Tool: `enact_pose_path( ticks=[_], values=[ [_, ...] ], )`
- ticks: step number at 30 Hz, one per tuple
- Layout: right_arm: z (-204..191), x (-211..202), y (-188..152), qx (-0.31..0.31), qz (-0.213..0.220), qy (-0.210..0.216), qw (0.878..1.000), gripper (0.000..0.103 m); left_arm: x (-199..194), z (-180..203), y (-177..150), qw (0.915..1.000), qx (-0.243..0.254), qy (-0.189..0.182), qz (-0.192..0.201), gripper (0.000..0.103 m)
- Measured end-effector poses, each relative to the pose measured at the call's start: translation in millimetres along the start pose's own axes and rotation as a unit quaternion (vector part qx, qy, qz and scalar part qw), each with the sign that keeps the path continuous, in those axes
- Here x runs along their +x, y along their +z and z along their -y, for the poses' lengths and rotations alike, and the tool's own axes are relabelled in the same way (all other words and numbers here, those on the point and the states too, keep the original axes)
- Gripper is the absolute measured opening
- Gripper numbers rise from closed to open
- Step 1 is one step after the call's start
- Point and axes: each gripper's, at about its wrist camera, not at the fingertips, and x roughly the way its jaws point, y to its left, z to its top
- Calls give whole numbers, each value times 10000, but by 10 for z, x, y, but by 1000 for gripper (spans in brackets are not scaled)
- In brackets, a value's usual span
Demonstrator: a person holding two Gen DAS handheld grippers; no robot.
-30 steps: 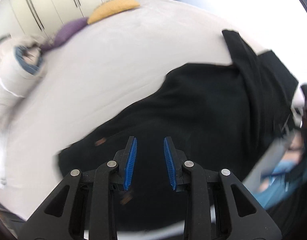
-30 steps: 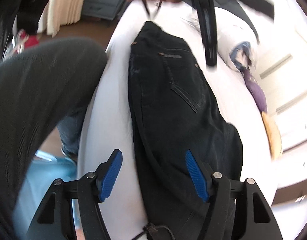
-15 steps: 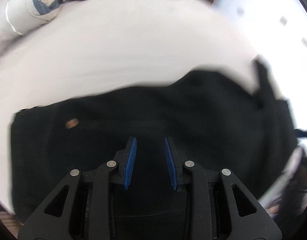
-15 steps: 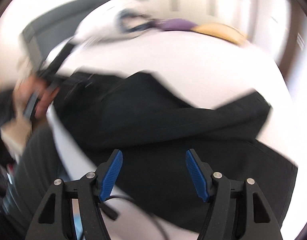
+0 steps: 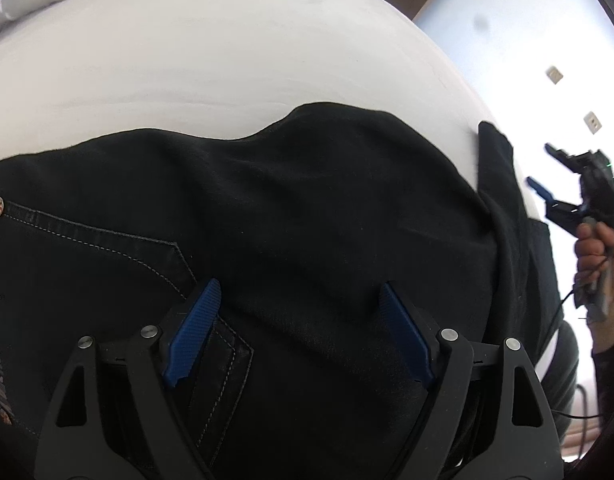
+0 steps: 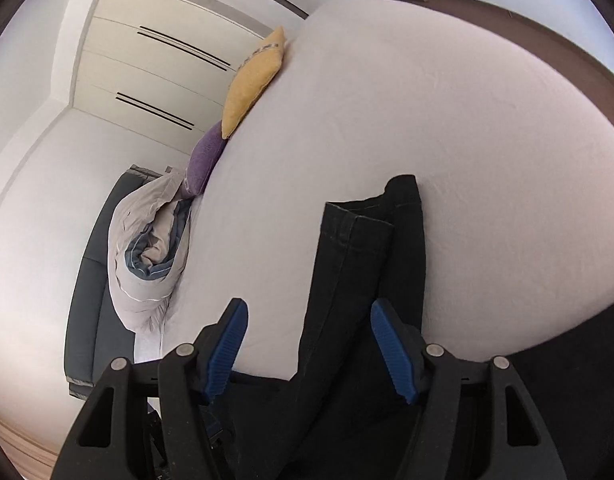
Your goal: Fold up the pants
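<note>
Since half a second ago the left gripper (image 5: 297, 328) has spread its jaws wide over the seat of the black jeans (image 5: 307, 220), while the right gripper (image 6: 309, 344), equally wide and empty, hangs over the leg hems (image 6: 359, 220). Jeans lie half-folded along the near edge of the white bed (image 6: 447, 140). A good grip takes both stiff, stitched denim layers, so the thick cloth folds flat.

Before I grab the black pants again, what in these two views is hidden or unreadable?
- Left wrist view: waistband end of the black denim pants runs off the left edge; the red label lettering is cut off there.
- Right wrist view: lower pants behind the right gripper; second leg's hem lies under the top one.
</note>
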Motion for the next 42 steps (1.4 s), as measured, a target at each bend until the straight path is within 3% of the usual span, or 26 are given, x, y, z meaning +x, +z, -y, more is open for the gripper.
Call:
enact_pose_path(
  ticks=[3, 7, 9, 11, 13, 15, 17, 20, 21, 24, 25, 27, 29, 32, 42],
  values=[
    [122, 189, 50, 282, -152, -140, 9994, 66, -15, -163, -92, 9990, -276, -338, 76, 81],
    [159, 351, 78, 465, -246, 11, 9986, 61, -103, -320, -79, 9988, -282, -388, 129, 79],
    [180, 416, 126, 480, -303, 34, 9984, 47, -110, -320, -87, 9985, -313, -409, 184, 79],
    [225, 492, 165, 557, -339, -52, 9979, 41, -313, -520, -161, 9982, -418, -341, 256, 63],
    [271, 516, 193, 644, -332, -13, 9974, 30, -362, -645, -150, 9958, -779, -351, 314, 24],
    [267, 525, 203, 625, -331, -4, 9975, 21, -470, -825, -153, 9892, -1250, -671, 376, 14],
    [198, 487, 189, 421, -285, 16, 9987, 16, -619, -787, -142, 9877, -1244, -757, 575, 14],
    [84, 450, 188, 165, -216, -13, 9996, 9, -664, -594, -89, 9829, -1135, -1283, 669, 14],
    [53, 429, 192, 112, -185, -23, 9998, 8, -625, -498, -73, 9829, -1011, -1410, 623, 14],
    [-100, 284, 176, -133, -27, 40, 9999, 5, -316, -409, -65, 9870, -933, -1294, 173, 14],
    [-159, 212, 159, -229, 32, 64, 9997, 5, -169, -451, -100, 9864, -1057, -1256, -12, 9],
    [-250, 44, 115, -409, 155, 6, 9990, 5, -65, -613, -175, 9807, -1348, -1418, -7, 1],
    [-273, -195, 46, -531, 362, -34, 9979, 4, -57, -705, -206, 9738, -1587, -1627, -30, 1],
    [-172, -447, -42, -426, 543, -93, 9976, 4, -56, -612, -180, 9798, -1434, -1390, -119, 1],
    [136, -1301, -564, -135, 1135, -430, 9925, 4, -30, -413, 29, 9810, -1532, -1142, -323, 1]
  ],
)
